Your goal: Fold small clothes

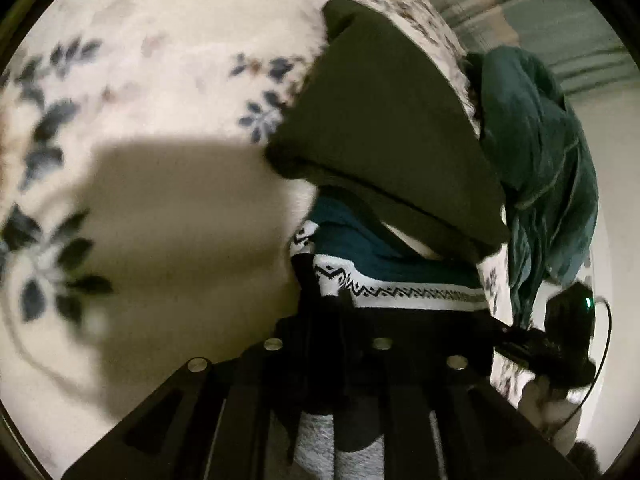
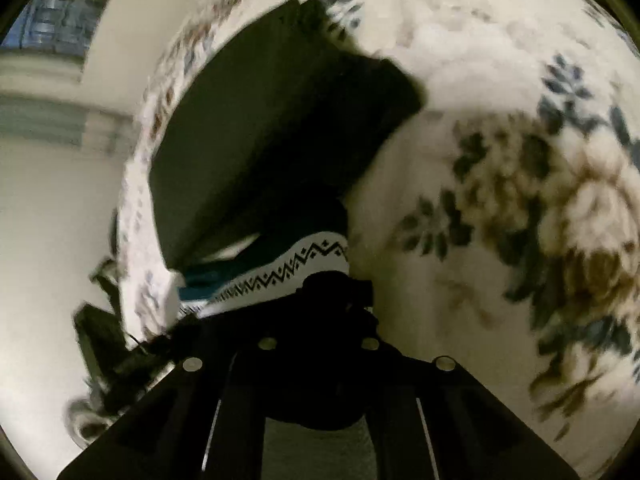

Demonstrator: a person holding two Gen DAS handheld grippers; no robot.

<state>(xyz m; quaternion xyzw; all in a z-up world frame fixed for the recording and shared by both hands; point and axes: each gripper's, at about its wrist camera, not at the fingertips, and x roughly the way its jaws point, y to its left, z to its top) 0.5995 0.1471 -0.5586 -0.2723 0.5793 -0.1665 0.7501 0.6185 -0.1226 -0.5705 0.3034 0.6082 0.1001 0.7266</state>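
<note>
Your left gripper (image 1: 316, 280) is closed down on the near-left corner of the teal garment with the white zigzag band (image 1: 400, 294), and your right gripper (image 2: 336, 284) is pinched on the same band at its other near corner. The garment lies at the edge of the floral bedspread (image 1: 160, 80), partly under a dark olive folded cloth (image 1: 380, 128). A dark teal garment (image 1: 536, 168) hangs over the bed's edge beyond it.

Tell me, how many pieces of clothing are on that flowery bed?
3: a dark green garment lying flat, a patterned teal knit nearest the tools, a teal garment bunched at the bed's edge. More may be hidden.
</note>
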